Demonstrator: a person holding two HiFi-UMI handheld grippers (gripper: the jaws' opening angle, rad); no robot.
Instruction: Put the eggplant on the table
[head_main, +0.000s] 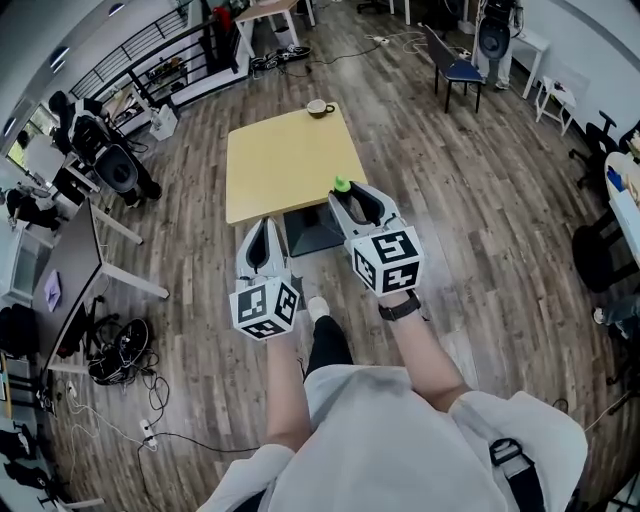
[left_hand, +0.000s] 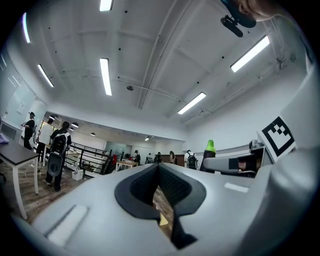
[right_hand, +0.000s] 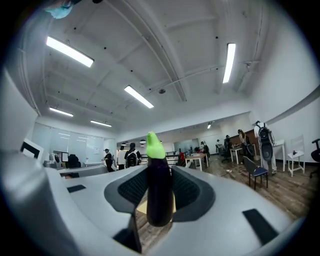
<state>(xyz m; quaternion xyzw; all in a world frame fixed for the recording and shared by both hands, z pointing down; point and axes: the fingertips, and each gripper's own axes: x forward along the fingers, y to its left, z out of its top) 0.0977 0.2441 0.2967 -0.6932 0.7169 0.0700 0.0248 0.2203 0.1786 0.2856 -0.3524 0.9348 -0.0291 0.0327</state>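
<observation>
A dark purple eggplant (right_hand: 160, 192) with a bright green cap (right_hand: 155, 145) stands upright between the pads of my right gripper (right_hand: 159, 172), which is shut on it. In the head view that gripper (head_main: 357, 207) hovers over the near right corner of the yellow table (head_main: 285, 160), and only the eggplant's green tip (head_main: 341, 184) shows. My left gripper (head_main: 263, 243) is at the table's near edge, its tips together and nothing in them (left_hand: 158, 167). The left gripper view also catches the eggplant (left_hand: 210, 150) off to its right.
A small cup (head_main: 320, 107) sits at the table's far edge. The table's dark base (head_main: 315, 232) lies under its near side. A blue chair (head_main: 455, 68) stands far right, a dark desk (head_main: 70, 265) and floor cables (head_main: 120, 352) at the left. Wood floor surrounds the table.
</observation>
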